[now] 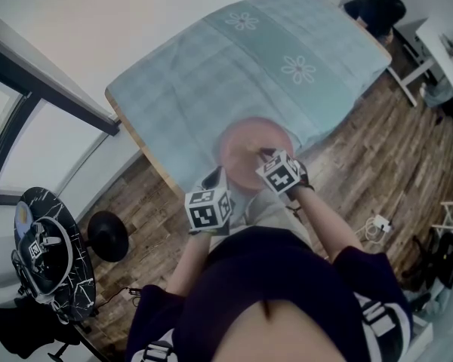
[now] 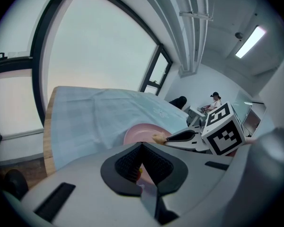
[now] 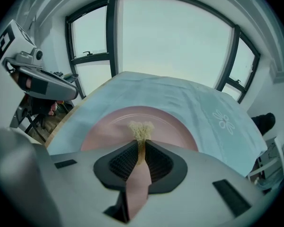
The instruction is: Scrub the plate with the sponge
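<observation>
Plate (image 1: 241,142) first: held it at the near edge of the cloth-covered table (image 1: 211,66) with the left gripper (image 2: 141,150) clamped on its near rim, probably against sliding, and pinched the sponge (image 3: 141,129) in the right gripper (image 3: 141,145) over its middle, ready for scrubbing.

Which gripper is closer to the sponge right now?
Right. The right gripper pinches the sponge over the plate; the left gripper grips the plate's rim, apart from the sponge.
</observation>
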The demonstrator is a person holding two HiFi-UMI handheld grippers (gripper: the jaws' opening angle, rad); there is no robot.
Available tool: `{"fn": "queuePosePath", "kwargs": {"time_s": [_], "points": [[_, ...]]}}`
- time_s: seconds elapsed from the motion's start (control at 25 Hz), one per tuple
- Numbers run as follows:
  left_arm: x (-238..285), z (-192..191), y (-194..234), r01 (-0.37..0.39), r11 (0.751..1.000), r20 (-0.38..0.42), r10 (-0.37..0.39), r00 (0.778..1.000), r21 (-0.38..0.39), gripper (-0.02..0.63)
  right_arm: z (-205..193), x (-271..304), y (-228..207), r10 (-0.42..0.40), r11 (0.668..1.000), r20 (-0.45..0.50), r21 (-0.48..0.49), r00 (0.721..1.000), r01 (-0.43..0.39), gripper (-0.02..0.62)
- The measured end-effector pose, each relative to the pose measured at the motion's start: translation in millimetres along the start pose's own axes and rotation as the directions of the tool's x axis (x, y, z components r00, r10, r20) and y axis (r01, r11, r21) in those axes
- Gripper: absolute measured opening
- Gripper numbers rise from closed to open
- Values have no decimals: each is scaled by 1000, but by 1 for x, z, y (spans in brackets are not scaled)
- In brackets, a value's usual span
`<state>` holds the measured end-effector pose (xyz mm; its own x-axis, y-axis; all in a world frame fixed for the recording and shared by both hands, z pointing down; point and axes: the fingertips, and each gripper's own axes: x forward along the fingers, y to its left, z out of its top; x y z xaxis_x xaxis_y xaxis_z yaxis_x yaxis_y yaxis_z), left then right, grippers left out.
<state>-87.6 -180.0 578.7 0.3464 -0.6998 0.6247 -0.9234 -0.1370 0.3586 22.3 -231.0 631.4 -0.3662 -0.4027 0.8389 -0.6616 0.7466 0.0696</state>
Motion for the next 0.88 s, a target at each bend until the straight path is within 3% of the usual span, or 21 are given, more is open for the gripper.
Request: {"fn": "queuePosePath", "kwargs": {"time_s": [0.48,0.88], "points": [[14,5,0,-2,1000,-12,2,1000,-11,3,-3,13,-55,-108,993,-28,-45,994,106,54],[19,9,3,-7,1000,-16,7,1000,-13,3,-14,27,-64,-113,993,-64,-50,991,110,54]]}}
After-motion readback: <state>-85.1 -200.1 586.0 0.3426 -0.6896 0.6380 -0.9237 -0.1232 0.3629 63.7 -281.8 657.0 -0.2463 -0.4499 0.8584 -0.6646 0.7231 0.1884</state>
